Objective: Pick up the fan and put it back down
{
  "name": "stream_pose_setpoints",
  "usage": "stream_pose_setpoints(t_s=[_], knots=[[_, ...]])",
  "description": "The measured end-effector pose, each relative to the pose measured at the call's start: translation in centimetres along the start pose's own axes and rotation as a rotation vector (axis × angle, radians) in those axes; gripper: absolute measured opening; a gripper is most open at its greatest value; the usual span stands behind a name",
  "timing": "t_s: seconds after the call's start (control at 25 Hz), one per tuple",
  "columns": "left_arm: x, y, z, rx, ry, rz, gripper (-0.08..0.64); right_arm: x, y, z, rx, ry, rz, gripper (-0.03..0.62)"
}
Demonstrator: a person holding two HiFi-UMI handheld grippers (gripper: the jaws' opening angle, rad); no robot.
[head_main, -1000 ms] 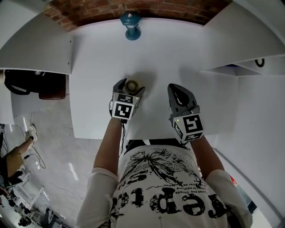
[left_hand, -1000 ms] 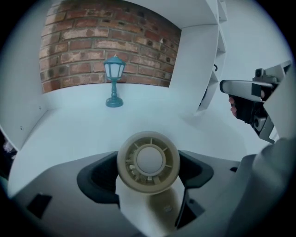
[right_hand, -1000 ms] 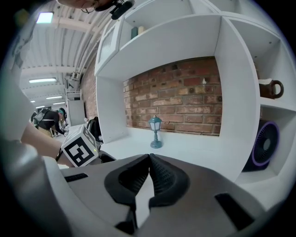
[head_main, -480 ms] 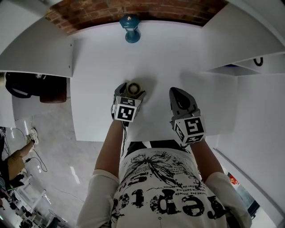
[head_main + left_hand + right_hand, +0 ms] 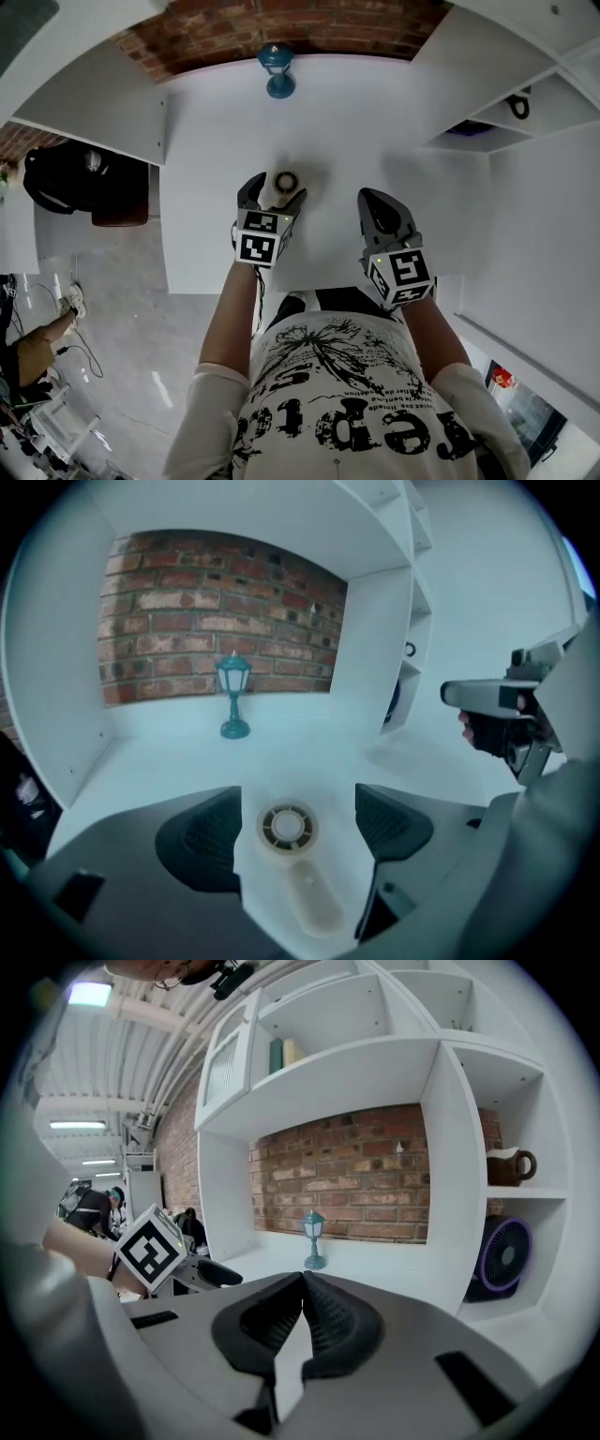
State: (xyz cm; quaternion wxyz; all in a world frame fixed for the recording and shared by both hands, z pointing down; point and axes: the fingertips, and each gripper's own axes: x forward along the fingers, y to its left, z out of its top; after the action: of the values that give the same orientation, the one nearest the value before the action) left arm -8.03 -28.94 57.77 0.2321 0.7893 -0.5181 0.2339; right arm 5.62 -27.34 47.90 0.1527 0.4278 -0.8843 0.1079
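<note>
Left gripper jaws wide open, straddling but not touching the small white fan lying on the table, probably aligned for pickup; right gripper closed, empty, held aside

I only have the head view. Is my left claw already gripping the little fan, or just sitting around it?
Observer: Just around it. In the left gripper view the left claw is open, with the white fan lying flat on the table between the jaws, a gap on each side.
Operator: And the right claw?
Observer: The right gripper view shows the right claw shut on nothing.
Operator: Anything in the shelves to my right?
Observer: A purple fan stands in the lower compartment.
</note>
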Motion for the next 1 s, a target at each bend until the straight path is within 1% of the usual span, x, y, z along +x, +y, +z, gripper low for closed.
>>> stream_pose_setpoints(t_s=[0.12, 0.2, 0.24, 0.28, 0.32, 0.48, 0.64, 0.72, 0.8, 1.0], knots=[[-3.8, -0.9, 3.5, 0.028, -0.137, -0.02, 0.385, -1.6, 1.3, 1.5, -0.006, -0.047, -0.002, 0.015], [-6.8, -1.5, 5.4, 0.059, -0.207, -0.02, 0.374, -3.0, 2.4, 2.5, -0.004, -0.075, 0.001, 0.015], [-8.3, -1.8, 6.1, 0.072, -0.239, -0.009, 0.334, -3.8, 2.9, 2.9, -0.003, -0.086, 0.001, 0.015], [-9.9, -2.0, 6.8, 0.08, -0.274, 0.006, 0.26, -4.5, 3.4, 3.2, -0.003, -0.097, 0.001, 0.015], [-11.5, -2.2, 7.5, 0.085, -0.31, 0.018, 0.205, -5.2, 3.9, 3.6, -0.006, -0.107, 0.001, 0.015], [-17.7, -2.9, 9.3, 0.109, -0.428, 0.039, 0.099, -7.8, 6.2, 5.0, -0.025, -0.151, -0.004, 0.015], [-22.8, -3.6, 9.6, 0.118, -0.498, 0.033, 0.033, -10.2, 8.3, 6.0, -0.052, -0.192, -0.009, 0.015], [-24.6, -4.1, 9.1, 0.12, -0.51, 0.003, 0.017, -11.3, 9.3, 6.3, -0.072, -0.208, -0.002, 0.015], [-26.1, -4.7, 8.3, 0.121, -0.509, -0.029, 0.014, -12.2, 10.2, 6.6, -0.088, -0.223, 0.005, 0.015], [-28.8, -5.5, 6.4, 0.104, -0.522, -0.056, 0.014, -13.9, 11.6, 7.3, -0.102, -0.25, 0.009, 0.014]])
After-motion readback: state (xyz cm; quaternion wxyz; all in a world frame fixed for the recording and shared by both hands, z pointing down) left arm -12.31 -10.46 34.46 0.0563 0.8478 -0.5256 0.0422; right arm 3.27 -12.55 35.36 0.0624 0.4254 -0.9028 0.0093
